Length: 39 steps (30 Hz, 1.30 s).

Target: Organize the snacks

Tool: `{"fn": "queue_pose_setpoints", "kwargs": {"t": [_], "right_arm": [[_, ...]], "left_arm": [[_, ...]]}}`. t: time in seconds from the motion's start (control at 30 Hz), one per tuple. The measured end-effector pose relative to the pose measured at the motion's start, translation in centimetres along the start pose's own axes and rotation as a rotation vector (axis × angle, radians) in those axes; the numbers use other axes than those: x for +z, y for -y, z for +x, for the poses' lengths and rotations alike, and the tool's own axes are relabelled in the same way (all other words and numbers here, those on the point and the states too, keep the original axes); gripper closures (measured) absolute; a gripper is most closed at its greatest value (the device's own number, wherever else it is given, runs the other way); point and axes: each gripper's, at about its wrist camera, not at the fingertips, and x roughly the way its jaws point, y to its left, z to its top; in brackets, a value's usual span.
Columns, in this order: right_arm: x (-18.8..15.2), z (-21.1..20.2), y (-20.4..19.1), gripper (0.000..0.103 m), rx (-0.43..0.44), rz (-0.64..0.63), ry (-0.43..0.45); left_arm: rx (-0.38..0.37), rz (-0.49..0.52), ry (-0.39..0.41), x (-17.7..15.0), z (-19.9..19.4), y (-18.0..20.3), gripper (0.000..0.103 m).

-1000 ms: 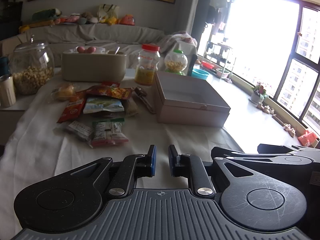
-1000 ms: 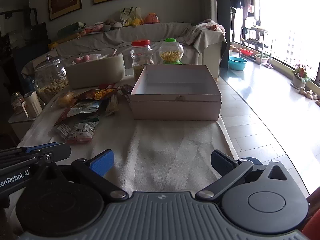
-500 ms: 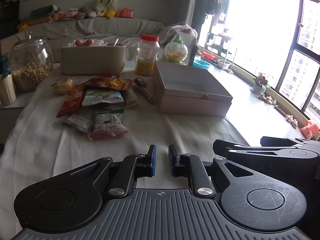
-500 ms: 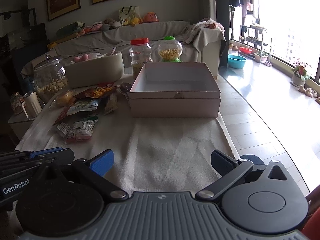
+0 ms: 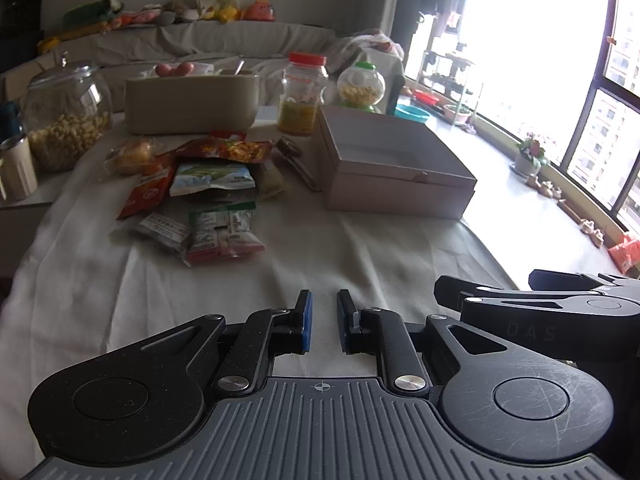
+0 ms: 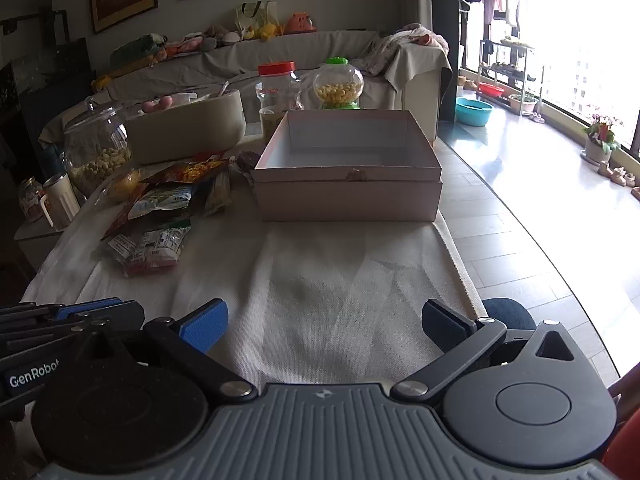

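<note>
L gripper (image 5: 323, 322) jaws nearly together, empty; R gripper (image 6: 324, 326) jaws spread, empty; snack packets (image 5: 208, 196) beside open box (image 5: 394, 176).

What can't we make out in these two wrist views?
- Box floor: near wall hides its front strip in both views.
- Snack pile: lower packets covered by upper ones; label print too small.
- Beige tub contents: wall hides all but pink items at the rim.
- Left gripper in the right view: cut off by the left edge, seen side-on.
- Table near edge: behind both gripper bodies.
</note>
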Motion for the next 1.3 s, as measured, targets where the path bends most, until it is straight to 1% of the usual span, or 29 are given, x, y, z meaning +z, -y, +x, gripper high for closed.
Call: {"fn": "queue_pose_setpoints", "kwargs": {"t": [0.3,0.53,0.6,0.67,0.73,0.77,0.8,0.83,0.9,0.93,1.0,1.1,1.13,1.2,1.27,1.3], "right_arm": [[0.0,0.2,0.0,0.0,0.0,-0.002,-0.004],[0.3,0.8,-0.1,0.0,-0.007,-0.008,-0.018],[0.7,1.2,-0.3,0.0,-0.007,-0.02,-0.016],[1.8,1.9,-0.7,0.0,0.003,-0.042,-0.005],[3.7,3.0,-1.2,0.0,0.022,-0.058,0.042],[4.7,3.6,-1.5,0.0,0.028,-0.055,0.074],[5.8,4.5,-1.8,0.0,0.03,-0.045,0.11],[6.6,5.4,-2.2,0.0,0.029,-0.039,0.13],[7.8,7.5,-3.1,0.0,0.026,-0.056,0.131],[8.1,8.4,-3.5,0.0,0.033,-0.067,0.116],[8.0,10.1,-4.1,0.0,0.083,-0.074,0.074],[7.1,12.6,-4.9,0.0,0.182,-0.079,-0.01],[6.8,13.2,-5.4,0.0,0.207,-0.085,-0.031],[5.8,14.2,-6.6,0.0,0.256,-0.116,-0.066],[5.1,14.8,-7.9,0.0,0.297,-0.16,-0.088],[4.8,15.1,-8.5,0.0,0.303,-0.178,-0.094]], "left_arm": [[-0.004,-0.011,-0.005,-0.1,0.1,-0.3,0.086],[-0.02,-0.014,-0.013,0.2,0.9,-0.9,0.086],[-0.064,-0.017,-0.015,0.8,1.4,-1.5,0.086],[-0.137,-0.021,-0.015,1.9,2.1,-2.6,0.086],[-0.208,-0.035,-0.005,3.5,3.1,-4.2,0.086],[-0.231,-0.05,-0.006,4.4,3.8,-5.1,0.085],[-0.227,-0.07,-0.012,5.1,4.4,-6.0,0.085],[-0.2,-0.082,-0.008,5.8,4.9,-6.9,0.085],[-0.091,-0.087,0.013,6.9,5.8,-8.3,0.085],[-0.053,-0.074,0.023,7.3,6.3,-9.0,0.085],[-0.049,-0.052,0.034,7.8,7.2,-10.6,0.085],[-0.055,-0.099,-0.022,8.2,9.2,-13.0,0.085],[-0.052,-0.121,-0.036,8.0,9.8,-13.8,0.085],[-0.02,-0.156,-0.048,7.4,10.3,-14.9,0.085],[0.006,-0.15,-0.072,6.6,10.8,-15.3,0.085],[0.003,-0.145,-0.095,6.2,11.1,-15.4,0.085]]}}
